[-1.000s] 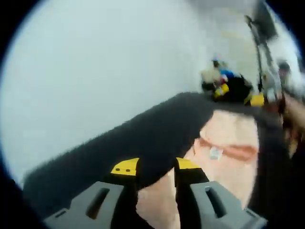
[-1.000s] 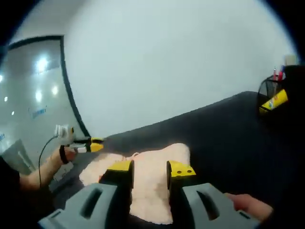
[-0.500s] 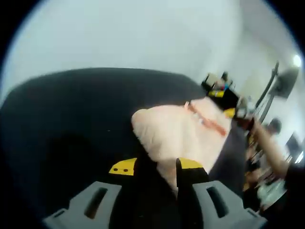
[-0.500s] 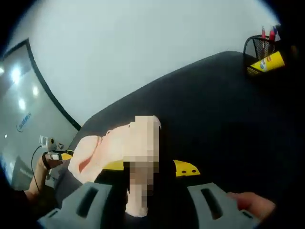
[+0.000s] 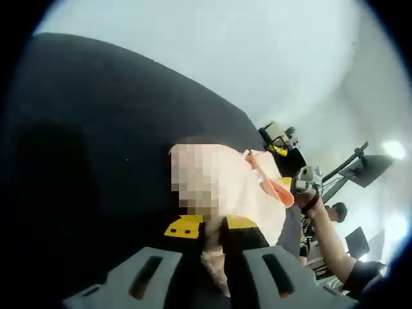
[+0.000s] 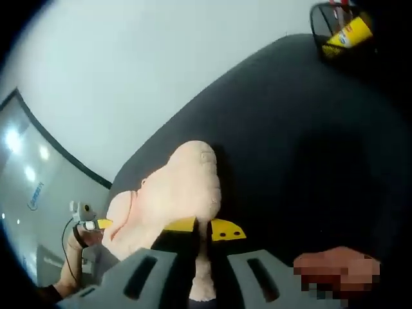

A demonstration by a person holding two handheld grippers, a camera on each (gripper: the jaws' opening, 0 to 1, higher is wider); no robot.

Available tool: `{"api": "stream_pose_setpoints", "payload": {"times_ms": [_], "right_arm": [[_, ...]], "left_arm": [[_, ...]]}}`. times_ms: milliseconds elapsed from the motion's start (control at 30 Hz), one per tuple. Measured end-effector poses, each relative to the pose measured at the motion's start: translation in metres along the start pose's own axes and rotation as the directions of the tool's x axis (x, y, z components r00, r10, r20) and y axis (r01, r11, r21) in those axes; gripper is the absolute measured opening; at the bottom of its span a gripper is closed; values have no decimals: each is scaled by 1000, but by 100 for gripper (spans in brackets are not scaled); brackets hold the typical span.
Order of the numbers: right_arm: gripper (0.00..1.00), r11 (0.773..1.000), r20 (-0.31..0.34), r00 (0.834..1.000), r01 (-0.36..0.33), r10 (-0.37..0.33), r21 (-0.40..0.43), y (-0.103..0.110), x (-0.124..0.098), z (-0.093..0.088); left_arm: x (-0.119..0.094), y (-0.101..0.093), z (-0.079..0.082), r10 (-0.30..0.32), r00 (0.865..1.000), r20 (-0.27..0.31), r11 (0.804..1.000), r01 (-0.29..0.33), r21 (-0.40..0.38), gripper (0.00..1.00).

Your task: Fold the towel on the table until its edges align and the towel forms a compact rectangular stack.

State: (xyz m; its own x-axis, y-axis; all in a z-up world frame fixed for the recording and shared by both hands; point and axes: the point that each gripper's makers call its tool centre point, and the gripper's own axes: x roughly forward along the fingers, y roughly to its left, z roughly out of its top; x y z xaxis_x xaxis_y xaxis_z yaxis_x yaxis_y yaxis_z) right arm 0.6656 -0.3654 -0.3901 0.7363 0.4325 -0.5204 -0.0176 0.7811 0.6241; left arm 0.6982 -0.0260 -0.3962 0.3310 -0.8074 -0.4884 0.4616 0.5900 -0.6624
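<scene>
A pale pink towel (image 5: 248, 193) with an orange strip along one edge hangs bunched over the black table (image 5: 96, 129). In the left gripper view, my left gripper (image 5: 212, 226) is shut on the towel's near edge, with cloth drooping between the yellow tips. The right gripper (image 5: 305, 181), in a person's hand, sits at the towel's far side. In the right gripper view, my right gripper (image 6: 203, 228) is shut on the towel (image 6: 174, 187), which bulges up above the jaws. The left gripper (image 6: 87, 219) shows small at the far left.
A black mesh basket (image 6: 341, 29) holding a yellow item and pens stands on the table's (image 6: 309, 129) far corner, and shows as a basket (image 5: 283, 145) in the left gripper view. Monitors on arms and a person are beyond the table edge. A hand (image 6: 335, 267) holds the right gripper.
Both pairs of jaws have narrowed from wide open to shut on the towel's edges. Both cameras have swung, and the towel now bunches up between the grippers.
</scene>
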Motion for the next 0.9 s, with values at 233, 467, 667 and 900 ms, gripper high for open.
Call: {"api": "stream_pose_setpoints", "payload": {"times_ms": [233, 467, 667, 900], "right_arm": [[3, 990, 60, 998, 1, 7, -138, 54, -9, 23], [3, 949, 74, 997, 14, 10, -314, 134, -10, 27], [3, 923, 60, 994, -63, 92, -379, 212, 0, 15], [3, 859, -34, 997, -77, 70, -505, 277, 44, -26]], "left_arm": [[-3, -22, -15, -23, 1000, 17, 1000, 23, 11, 10], [-1, -4, 3, -33, 998, 51, 999, 34, -18, 11], [3, 7, 17, -41, 997, 70, 999, 42, -11, 11], [-7, -12, 0, -67, 984, 163, 998, 63, 30, 14]]}}
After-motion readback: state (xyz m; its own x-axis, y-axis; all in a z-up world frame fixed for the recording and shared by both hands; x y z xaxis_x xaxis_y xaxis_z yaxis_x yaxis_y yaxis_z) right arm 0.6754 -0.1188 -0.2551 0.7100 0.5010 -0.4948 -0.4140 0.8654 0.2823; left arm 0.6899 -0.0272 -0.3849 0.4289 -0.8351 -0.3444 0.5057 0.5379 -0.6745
